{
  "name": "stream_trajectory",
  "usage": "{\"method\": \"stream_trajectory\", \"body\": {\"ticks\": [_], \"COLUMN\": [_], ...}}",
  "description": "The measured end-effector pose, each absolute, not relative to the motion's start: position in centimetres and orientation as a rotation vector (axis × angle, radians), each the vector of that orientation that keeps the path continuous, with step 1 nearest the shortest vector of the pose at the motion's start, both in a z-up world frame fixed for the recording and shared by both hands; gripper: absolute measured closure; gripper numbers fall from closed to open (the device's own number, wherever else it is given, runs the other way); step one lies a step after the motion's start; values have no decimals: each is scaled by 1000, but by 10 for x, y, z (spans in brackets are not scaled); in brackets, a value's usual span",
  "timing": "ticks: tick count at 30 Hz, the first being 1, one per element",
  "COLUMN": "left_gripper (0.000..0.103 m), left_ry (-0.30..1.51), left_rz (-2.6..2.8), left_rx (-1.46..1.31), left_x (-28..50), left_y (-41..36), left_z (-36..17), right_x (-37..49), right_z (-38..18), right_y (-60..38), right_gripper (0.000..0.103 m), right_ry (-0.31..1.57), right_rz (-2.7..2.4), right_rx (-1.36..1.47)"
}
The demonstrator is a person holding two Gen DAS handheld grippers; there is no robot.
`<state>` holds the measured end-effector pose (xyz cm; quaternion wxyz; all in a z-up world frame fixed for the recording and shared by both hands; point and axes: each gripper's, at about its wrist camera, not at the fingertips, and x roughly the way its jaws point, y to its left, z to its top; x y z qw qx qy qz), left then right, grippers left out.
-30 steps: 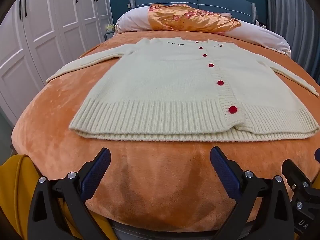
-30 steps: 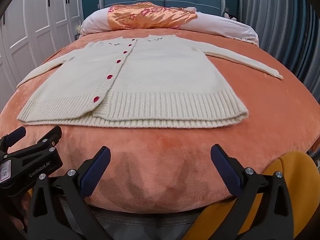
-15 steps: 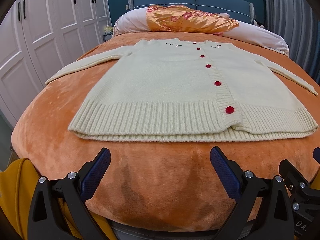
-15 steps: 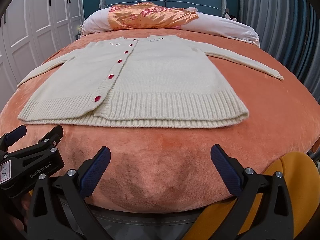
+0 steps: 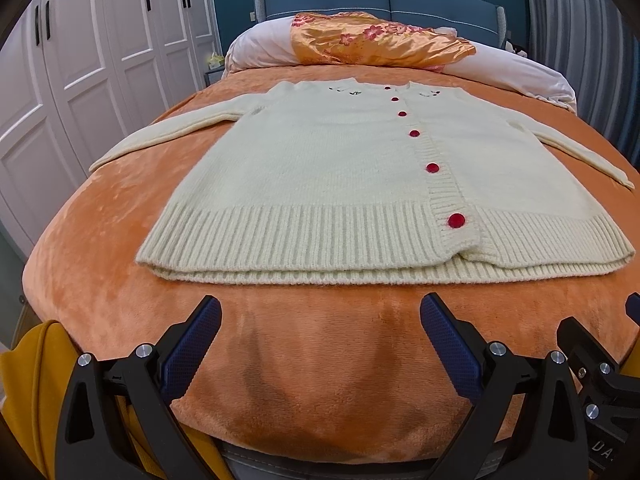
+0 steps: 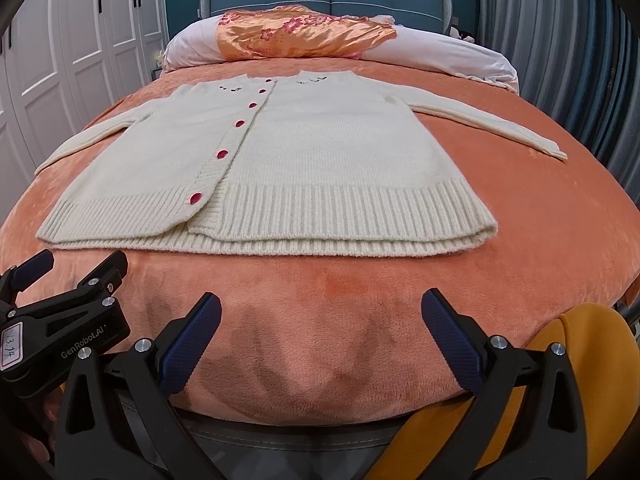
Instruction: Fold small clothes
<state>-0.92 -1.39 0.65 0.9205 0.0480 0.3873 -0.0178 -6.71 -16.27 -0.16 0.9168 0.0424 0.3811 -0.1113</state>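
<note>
Left wrist view, cardigan (image 5: pixel 320 184) flat on orange blanket (image 5: pixel 320 360), pillows (image 5: pixel 384 40) behind, both grippers' fingers (image 5: pixel 192 336) spread, empty.

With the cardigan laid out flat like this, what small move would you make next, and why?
I would probably bring the left tool forward to the left sleeve. The cream cardigan lies flat and buttoned on the orange blanket, both sleeves spread outward and nothing folded yet. Both tools are open and empty, short of the ribbed hem; the right tool could mirror it.
</note>
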Motion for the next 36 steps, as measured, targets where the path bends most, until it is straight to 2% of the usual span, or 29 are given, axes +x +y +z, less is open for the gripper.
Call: {"method": "stream_trajectory", "body": {"ticks": [36], "left_gripper": [5], "left_ry": [791], "left_rz": [-41], "left_rx": [106], "left_x": [-10], "left_y": [-16], "left_z": [9], "right_x": [-67], "right_z": [-1], "right_y": [-163], "right_gripper": [5], "right_ry": [782], "right_rz": [-228], "right_rx": [90]}}
